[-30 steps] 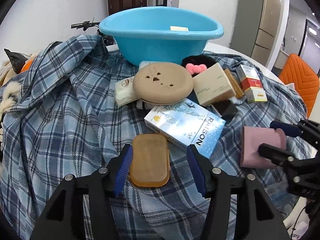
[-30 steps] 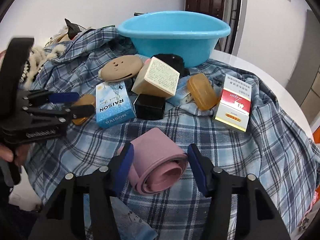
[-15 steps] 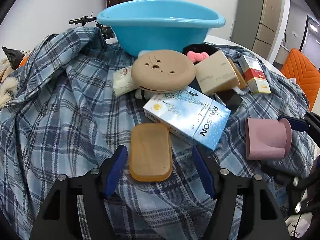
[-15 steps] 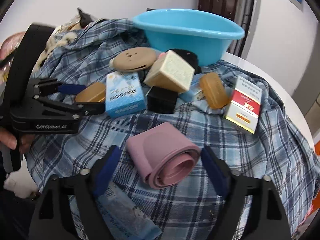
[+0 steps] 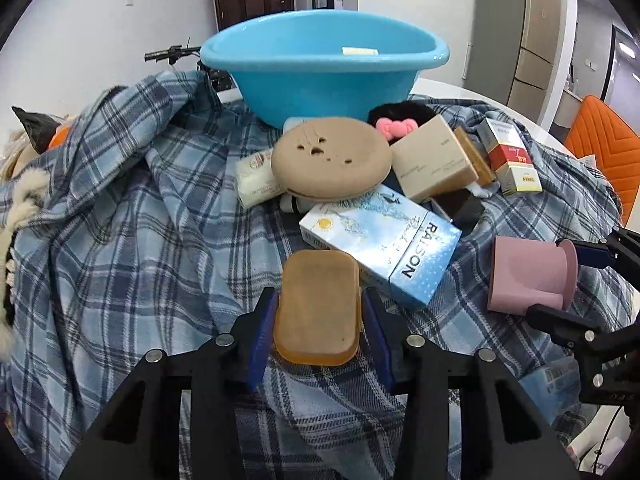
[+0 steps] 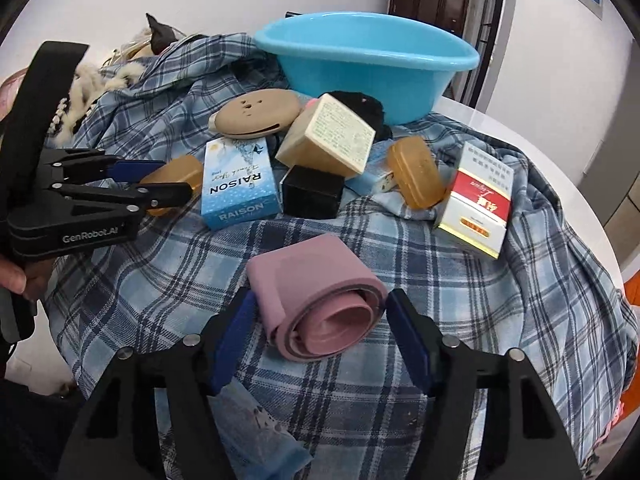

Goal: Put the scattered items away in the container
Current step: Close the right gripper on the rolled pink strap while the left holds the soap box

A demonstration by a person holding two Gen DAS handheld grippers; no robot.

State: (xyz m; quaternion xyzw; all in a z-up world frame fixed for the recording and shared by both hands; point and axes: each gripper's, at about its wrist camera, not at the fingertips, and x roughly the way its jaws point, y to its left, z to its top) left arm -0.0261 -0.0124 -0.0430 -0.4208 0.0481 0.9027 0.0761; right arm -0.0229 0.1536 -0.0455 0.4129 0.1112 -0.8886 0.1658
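An amber soap bar (image 5: 316,280) lies on the plaid cloth (image 5: 120,240), and my left gripper (image 5: 319,320) is shut on it, blue pads pressing both long sides. The right wrist view shows that gripper (image 6: 172,180) at the left with the soap (image 6: 180,172) in its tips. A rolled pink band (image 6: 312,276) lies between the fingers of my right gripper (image 6: 318,320). Its jaws are closing, with a thin gap still showing at each pad. The blue basin (image 5: 320,80) stands at the back with a small pale item inside.
Piled in front of the basin are a round tan case (image 5: 332,156), a beige box (image 5: 432,164), a blue RAISON box (image 5: 384,248), a black box (image 6: 312,192), a second amber soap (image 6: 416,172) and a red-and-white box (image 6: 476,204). A blue packet (image 6: 256,432) lies under the right gripper.
The left jaws widened, then shut onto the amber soap bar. The right jaws spread wide around the pink roll, then narrowed toward it. Neither hand shifted much.
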